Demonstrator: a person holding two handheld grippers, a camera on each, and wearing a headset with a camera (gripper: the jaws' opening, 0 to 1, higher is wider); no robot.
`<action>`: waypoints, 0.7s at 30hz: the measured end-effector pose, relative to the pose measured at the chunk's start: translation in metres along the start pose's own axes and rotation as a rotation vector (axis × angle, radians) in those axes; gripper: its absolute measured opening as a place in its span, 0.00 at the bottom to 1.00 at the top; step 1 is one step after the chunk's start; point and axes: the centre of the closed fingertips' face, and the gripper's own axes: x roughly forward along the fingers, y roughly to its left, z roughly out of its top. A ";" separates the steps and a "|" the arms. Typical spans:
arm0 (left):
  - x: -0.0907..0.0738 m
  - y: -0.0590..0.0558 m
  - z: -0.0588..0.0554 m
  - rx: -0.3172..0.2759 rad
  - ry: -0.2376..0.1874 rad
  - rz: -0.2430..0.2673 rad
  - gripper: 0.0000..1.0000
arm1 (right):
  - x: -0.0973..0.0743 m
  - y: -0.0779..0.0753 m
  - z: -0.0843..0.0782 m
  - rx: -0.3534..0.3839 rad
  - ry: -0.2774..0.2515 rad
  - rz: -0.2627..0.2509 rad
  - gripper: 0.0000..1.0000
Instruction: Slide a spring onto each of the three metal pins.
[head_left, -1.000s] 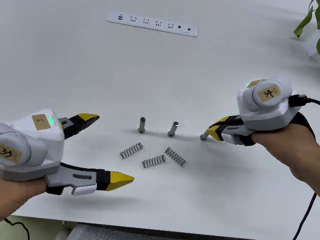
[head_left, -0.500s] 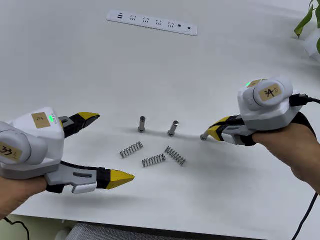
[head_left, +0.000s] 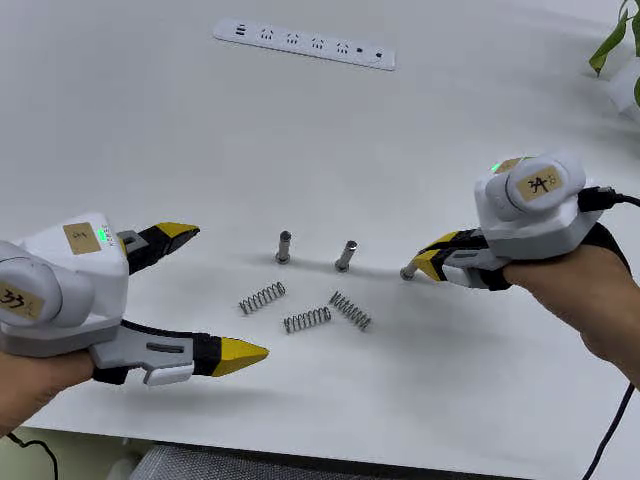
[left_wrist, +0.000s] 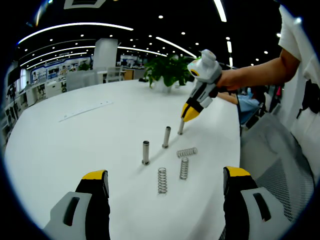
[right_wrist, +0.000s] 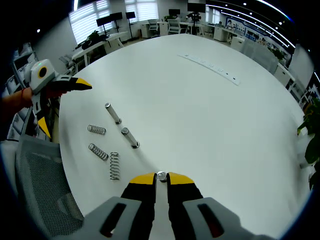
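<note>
White tabletop (head_left: 300, 120) runs back to a power strip (head_left: 303, 45), and over the last second almost nothing on it has moved. The left gripper (head_left: 230, 292) stays hovering with its jaws spread wide and empty, on the near side of the parts. The right gripper (head_left: 420, 267) keeps its jaws pressed together on the third pin (head_left: 409, 270), whose lower end is down at the table. It sits to the right of the two pins (head_left: 284, 247) standing upright. Three springs (head_left: 307, 321) lie loose just in front of those, none threaded. The pause suggests the grip is settled and fetching a spring comes next.
</note>
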 end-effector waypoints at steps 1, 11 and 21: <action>0.000 0.000 0.000 0.000 0.000 0.000 0.97 | 0.000 0.000 0.000 -0.002 0.000 -0.001 0.09; 0.000 0.001 -0.002 -0.001 0.001 -0.001 0.97 | 0.000 0.000 0.001 -0.010 0.002 0.001 0.10; -0.001 0.002 -0.002 0.001 0.000 0.001 0.97 | -0.001 0.001 0.003 -0.018 -0.013 0.001 0.15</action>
